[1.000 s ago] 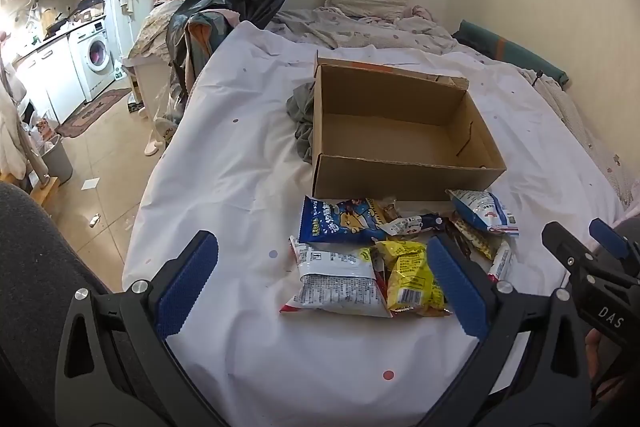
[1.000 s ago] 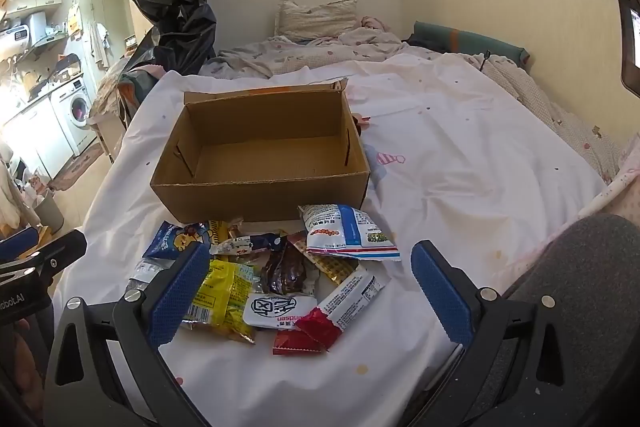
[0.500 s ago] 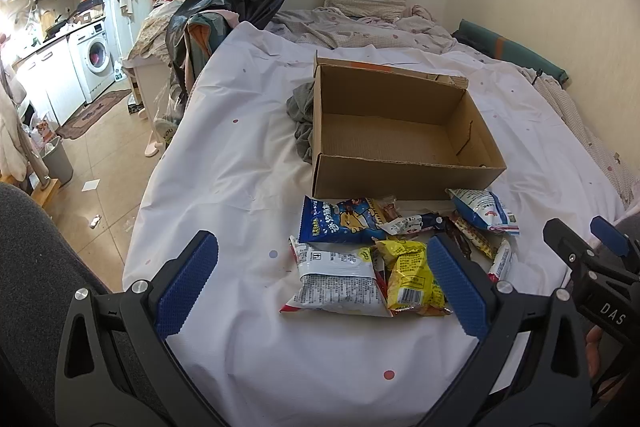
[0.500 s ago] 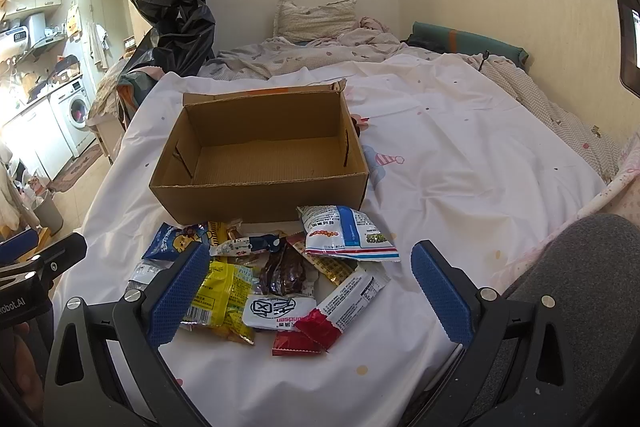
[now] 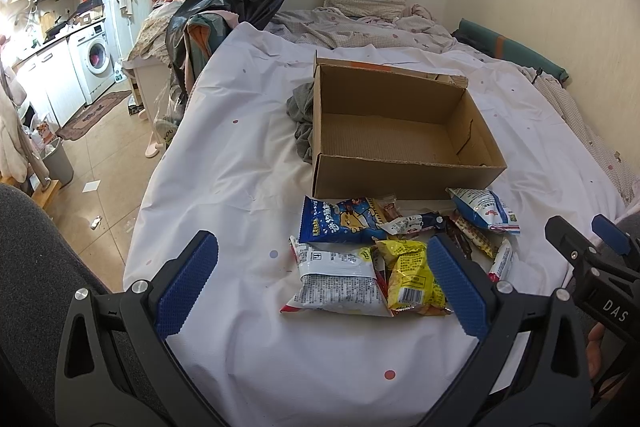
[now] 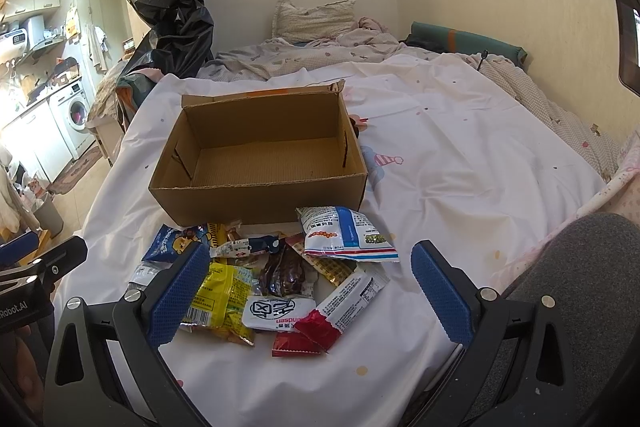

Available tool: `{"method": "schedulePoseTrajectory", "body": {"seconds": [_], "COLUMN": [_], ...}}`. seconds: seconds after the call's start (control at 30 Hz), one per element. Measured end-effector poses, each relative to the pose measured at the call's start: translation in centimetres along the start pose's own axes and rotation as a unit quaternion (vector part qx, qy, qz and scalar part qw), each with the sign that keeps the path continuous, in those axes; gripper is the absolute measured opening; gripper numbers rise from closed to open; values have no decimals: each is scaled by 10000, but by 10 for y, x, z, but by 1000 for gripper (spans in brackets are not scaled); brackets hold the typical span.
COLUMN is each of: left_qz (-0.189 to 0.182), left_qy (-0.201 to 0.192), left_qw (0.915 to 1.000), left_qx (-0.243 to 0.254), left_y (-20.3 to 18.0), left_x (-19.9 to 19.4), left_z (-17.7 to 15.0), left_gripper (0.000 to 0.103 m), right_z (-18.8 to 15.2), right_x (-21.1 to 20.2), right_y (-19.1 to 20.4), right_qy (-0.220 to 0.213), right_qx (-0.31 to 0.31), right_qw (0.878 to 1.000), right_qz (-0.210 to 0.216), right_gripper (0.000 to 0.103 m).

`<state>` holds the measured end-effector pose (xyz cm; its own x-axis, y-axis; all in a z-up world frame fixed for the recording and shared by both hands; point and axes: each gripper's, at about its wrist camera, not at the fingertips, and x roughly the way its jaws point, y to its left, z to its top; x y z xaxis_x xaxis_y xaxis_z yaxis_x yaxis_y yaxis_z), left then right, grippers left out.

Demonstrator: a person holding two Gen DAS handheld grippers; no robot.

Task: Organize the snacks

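Pose: both my grippers level above the bed (image 5: 224,163), aimed forward | left gripper (image 5: 320,283): fingers wide apart, holding nothing | right gripper (image 6: 308,291): fingers wide apart, holding nothing | snack packets (image 6: 280,267): heaped on the bed, just before the open cardboard box (image 6: 256,195).

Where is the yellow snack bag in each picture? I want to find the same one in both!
Left wrist view: the yellow snack bag lies low and right of the middle, partly behind the hand-held gripper's right blue finger.
Right wrist view: the yellow snack bag lies low and left, beside the left blue finger.
Shared landmark: the empty cardboard box sits just beyond the snack pile in both.
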<state>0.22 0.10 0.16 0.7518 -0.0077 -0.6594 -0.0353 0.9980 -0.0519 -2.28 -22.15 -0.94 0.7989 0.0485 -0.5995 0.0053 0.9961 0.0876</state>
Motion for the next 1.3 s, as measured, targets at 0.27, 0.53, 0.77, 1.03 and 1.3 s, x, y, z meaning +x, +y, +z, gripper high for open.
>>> {"method": "schedulePoseTrajectory", "body": {"seconds": [0.27, 0.53, 0.77, 1.03, 1.3], "left_qz": [4, -3, -2, 4, -20], "left_qy": [8, 1, 10, 25, 61], "left_qw": [10000, 10000, 10000, 10000, 10000], "left_qx": [2, 4, 16, 38, 75], "left_y": [0, -1, -2, -2, -3], "left_x": [0, -2, -1, 1, 4], "left_z": [0, 0, -3, -3, -6], "left_gripper": [103, 103, 103, 103, 103], "right_z": [0, 0, 0, 0, 1], "right_x": [0, 0, 2, 2, 0], "right_y": [0, 0, 0, 0, -2], "right_qy": [-2, -2, -2, 4, -4], "right_qx": [4, 9, 10, 13, 63], "right_qw": [10000, 10000, 10000, 10000, 10000], "right_qz": [4, 3, 2, 4, 8], "right_gripper": [103, 103, 103, 103, 103]}}
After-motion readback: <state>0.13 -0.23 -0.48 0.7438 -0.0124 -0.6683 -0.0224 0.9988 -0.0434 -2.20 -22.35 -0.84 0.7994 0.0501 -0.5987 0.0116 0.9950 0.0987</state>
